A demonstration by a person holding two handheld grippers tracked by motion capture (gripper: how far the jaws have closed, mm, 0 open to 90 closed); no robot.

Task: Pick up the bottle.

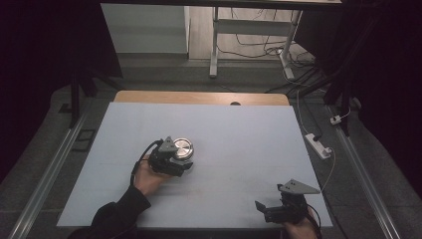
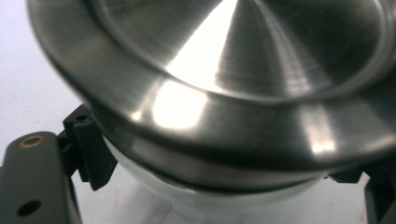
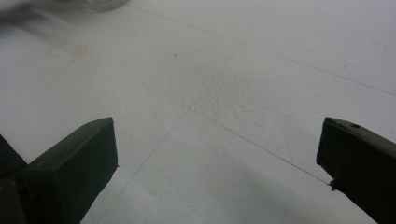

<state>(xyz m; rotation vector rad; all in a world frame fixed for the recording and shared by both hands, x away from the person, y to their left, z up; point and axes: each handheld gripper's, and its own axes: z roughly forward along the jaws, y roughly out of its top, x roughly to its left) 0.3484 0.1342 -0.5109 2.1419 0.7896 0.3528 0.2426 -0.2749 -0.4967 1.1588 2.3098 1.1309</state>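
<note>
Metal lid point(image 1: 183, 147) sits a bit left of the middle of the pale table point(image 1: 239, 134), and from the high view it looks like a round, shiny steel disc with a raised rim. It's on top of something whitish, maybe a jar or small container (hard to tell which; just the upper edge shows below the rim in the left gripper view). The left hand-held gripper point(image 1: 180, 162) is right up against it on the near side, with the person's left hand point(image 1: 148, 178) wrapped around the body of the tool and a dark sleeve point(image 1: 117, 214) coming in from the bottom edge. In the left gripper view the steel lid point(image 2: 224, 70) is huge and close, and the ribbed jaw pad point(image 2: 95, 151) on the left side is pressed against the container just under the lid's rim, with the other jaw peeking in at the far right, so the jaws are clamped around it.

The right hand-held gripper point(image 1: 268, 209) is down at the near right corner of the table, well apart from the lid, and its jaws stand wide apart over bare table surface point(image 3: 224, 93) with nothing between them. A white power strip point(image 1: 318, 145) lies on the floor off the table's right edge.
</note>
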